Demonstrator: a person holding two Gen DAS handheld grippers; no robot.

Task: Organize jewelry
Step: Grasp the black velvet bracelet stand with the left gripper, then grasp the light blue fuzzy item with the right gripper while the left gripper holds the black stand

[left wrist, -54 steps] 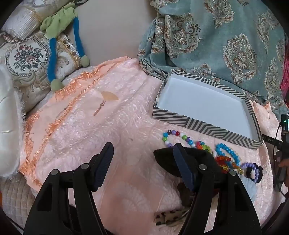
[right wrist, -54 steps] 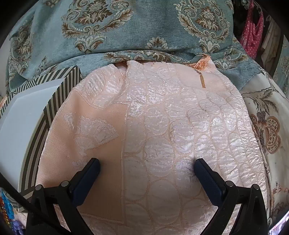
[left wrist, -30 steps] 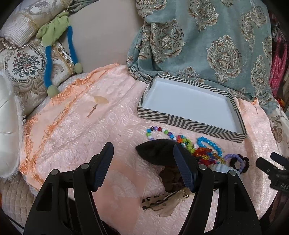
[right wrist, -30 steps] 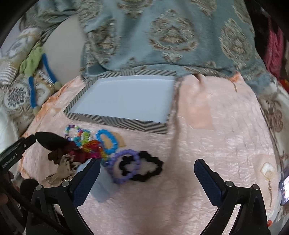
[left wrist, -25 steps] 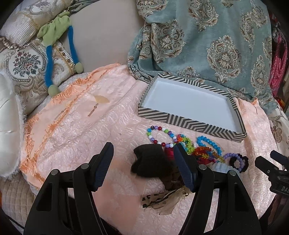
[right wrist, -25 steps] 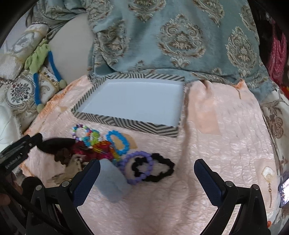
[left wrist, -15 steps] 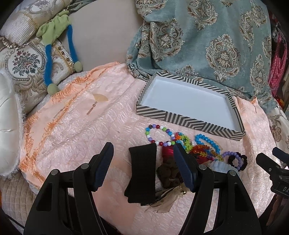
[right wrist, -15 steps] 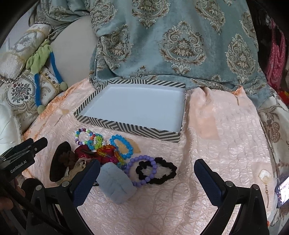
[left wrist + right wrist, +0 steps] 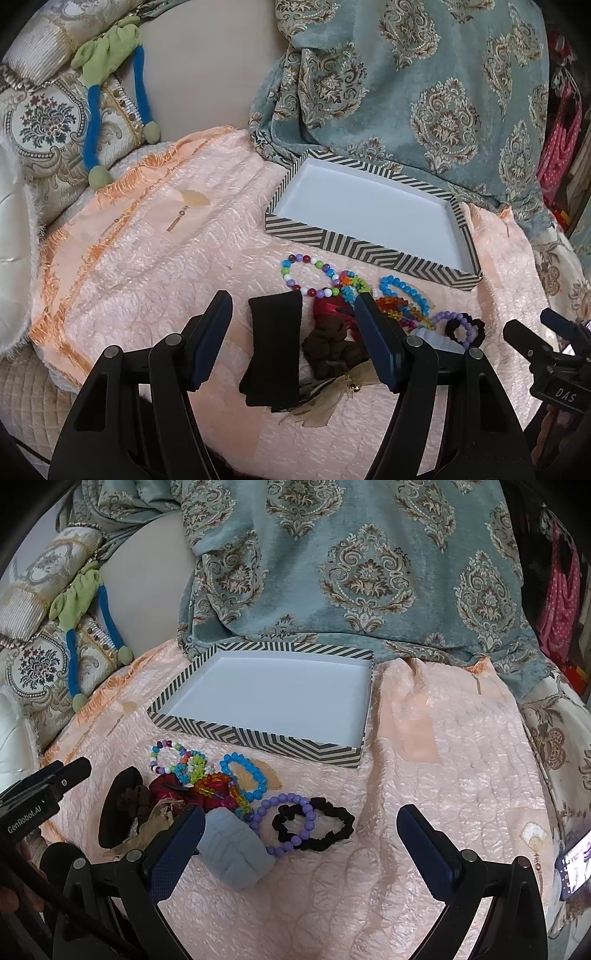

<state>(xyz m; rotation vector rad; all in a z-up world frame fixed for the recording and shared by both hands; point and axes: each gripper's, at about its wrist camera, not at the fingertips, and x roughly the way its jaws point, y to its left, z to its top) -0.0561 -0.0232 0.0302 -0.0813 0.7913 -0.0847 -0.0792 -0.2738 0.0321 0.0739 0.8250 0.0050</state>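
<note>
Two tools hover with their jaws spread wide and nothing between them: the left tool (image 9: 291, 321) above the near edge of the pile, the right tool (image 9: 301, 834) above bare pink bedspread (image 9: 443, 775). The jewelry lies loose in a cluster on that bedspread, just in front of the striped box (image 9: 258, 734), whose white floor is bare, so by my reading no sorting has begun. A multicolored bead bracelet (image 9: 308, 275) and a blue bead bracelet (image 9: 243, 775) lie nearest the box wall; a purple bead bracelet (image 9: 284, 821) overlaps a black scrunchie (image 9: 325, 829). A black band (image 9: 275, 350) lies flat between the left fingers, likely the handiest first pick. The box sits open side up, close by, for short carries.
</note>
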